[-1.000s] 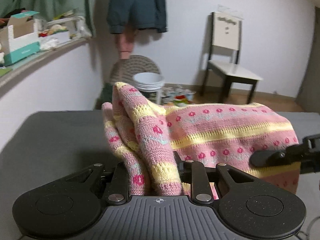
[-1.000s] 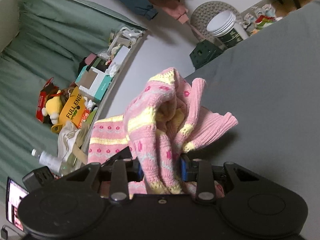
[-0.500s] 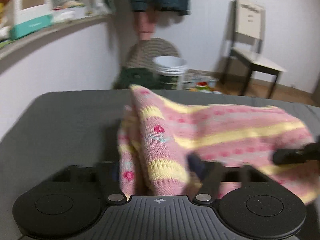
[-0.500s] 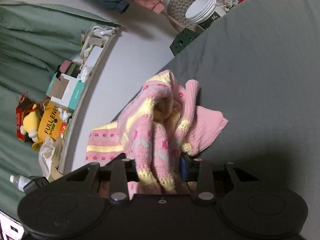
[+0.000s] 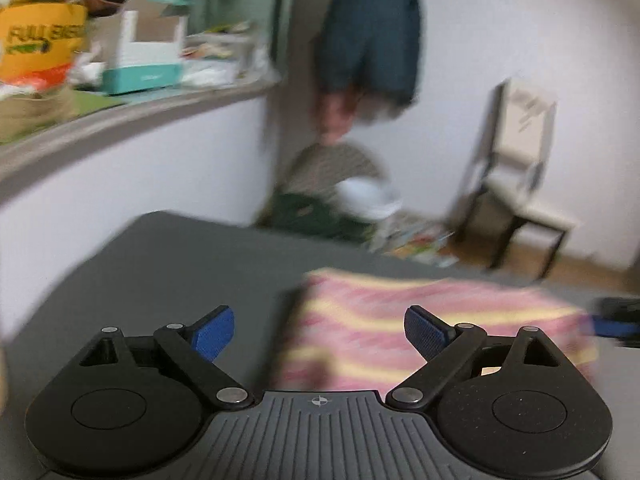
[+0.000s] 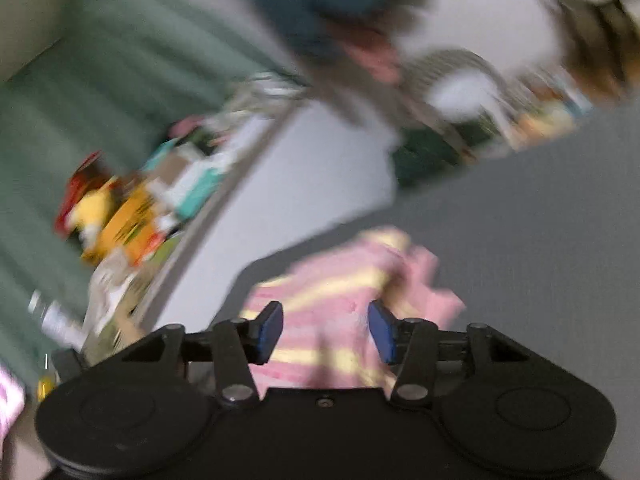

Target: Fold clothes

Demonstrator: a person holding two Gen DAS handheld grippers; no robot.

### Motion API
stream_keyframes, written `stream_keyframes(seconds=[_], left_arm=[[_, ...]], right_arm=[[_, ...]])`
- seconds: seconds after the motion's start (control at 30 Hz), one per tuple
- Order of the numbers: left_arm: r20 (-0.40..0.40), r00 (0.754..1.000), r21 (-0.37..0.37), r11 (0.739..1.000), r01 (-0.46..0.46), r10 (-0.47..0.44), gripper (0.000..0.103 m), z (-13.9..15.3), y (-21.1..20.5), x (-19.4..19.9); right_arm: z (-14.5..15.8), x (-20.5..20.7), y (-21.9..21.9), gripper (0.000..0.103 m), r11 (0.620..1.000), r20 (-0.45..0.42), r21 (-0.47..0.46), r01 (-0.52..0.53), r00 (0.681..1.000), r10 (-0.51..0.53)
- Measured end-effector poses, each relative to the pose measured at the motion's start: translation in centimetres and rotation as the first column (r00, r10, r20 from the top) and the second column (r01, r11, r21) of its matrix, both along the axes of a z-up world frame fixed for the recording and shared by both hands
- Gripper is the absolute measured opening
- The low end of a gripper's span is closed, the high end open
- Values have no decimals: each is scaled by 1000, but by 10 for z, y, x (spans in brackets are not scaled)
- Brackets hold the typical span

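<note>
At the bottom of each frame, the left gripper (image 5: 319,330) is spread wide and the right gripper (image 6: 326,332) parted, both holding nothing. The striped sweater (image 5: 420,328) lies on the grey bed (image 5: 168,272), lower centre-right. Farther off, blurred: a shelf (image 5: 132,108) upper left, a chair (image 5: 516,176) right.

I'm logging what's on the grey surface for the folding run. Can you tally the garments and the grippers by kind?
Pink and yellow striped knit garment: 1, lying on the grey surface
Grippers: 2, left gripper and right gripper, both open and holding nothing
Total: 3
The views are motion-blurred, so finer detail of the knit cannot be told.
</note>
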State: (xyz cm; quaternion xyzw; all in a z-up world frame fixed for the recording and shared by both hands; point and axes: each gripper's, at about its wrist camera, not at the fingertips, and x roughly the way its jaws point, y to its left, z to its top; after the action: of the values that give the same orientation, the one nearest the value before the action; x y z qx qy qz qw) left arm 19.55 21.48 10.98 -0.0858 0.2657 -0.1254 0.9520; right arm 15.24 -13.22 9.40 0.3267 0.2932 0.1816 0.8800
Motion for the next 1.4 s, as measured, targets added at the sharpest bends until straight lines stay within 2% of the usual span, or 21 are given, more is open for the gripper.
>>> stream_keyframes(seconds=[0.1,0.2,0.23,0.3,0.4,0.5,0.57,0.63,0.7,0.77,0.9,0.97,1.13,1.2,1.23,1.3,1.4], left_arm=[[-49,998,-156,987,31,-39,93,-13,-15,8],[-111,993,-202,979,3,-26,93,-33,-24,14],[-138,990,-202,979,-10,-19,93,-40,-26,16],[-182,983,-189,982,-27,-8,93,-56,-28,20],[-149,988,-181,983,19,-47,93,-68,-26,13],[-137,986,-117,990,73,-89,92,-72,-31,8],[-128,985,-63,992,105,-112,92,-74,-35,4],[-123,984,-10,992,127,-127,92,-75,-40,1],[-128,985,20,993,116,-113,93,-70,-46,2],[-118,988,49,993,105,-99,93,-58,-51,-4],[-67,994,108,990,96,-89,93,-33,-57,-36],[-24,997,109,991,78,-76,93,-21,-58,-63],[74,996,7,999,-41,40,101,9,-50,-147],[106,990,-68,994,-85,92,102,18,-48,-181],[110,987,-101,989,-104,115,103,22,-44,-196],[111,982,-153,979,-135,153,103,30,-38,-224],[130,974,-182,970,-161,186,103,39,-39,-253]], right_arm=[[17,21,25,46,983,73,-155,-101,991,114],[20,34,46,46,931,131,-345,-117,976,172],[22,34,50,46,918,158,-377,-126,968,198],[18,42,59,46,890,122,-419,-182,960,253],[10,48,70,47,838,74,-478,-263,938,337],[-5,39,76,48,732,66,-621,-280,912,405],[-17,29,80,54,649,58,-709,-275,895,443],[-29,15,81,58,614,80,-746,-256,882,465],[-28,14,74,59,661,81,-705,-256,897,434],[-21,14,71,60,686,73,-679,-261,906,417],[-8,-14,66,64,642,104,-720,-262,875,473],[0,-41,56,66,649,122,-711,-271,861,493],[26,-114,36,83,709,202,-668,-226,862,465],[40,-141,33,89,743,251,-641,-194,861,442],[47,-155,31,96,760,278,-625,-178,859,429],[59,-173,30,102,786,313,-599,-155,858,408],[77,-201,28,103,821,364,-557,-122,853,373]])
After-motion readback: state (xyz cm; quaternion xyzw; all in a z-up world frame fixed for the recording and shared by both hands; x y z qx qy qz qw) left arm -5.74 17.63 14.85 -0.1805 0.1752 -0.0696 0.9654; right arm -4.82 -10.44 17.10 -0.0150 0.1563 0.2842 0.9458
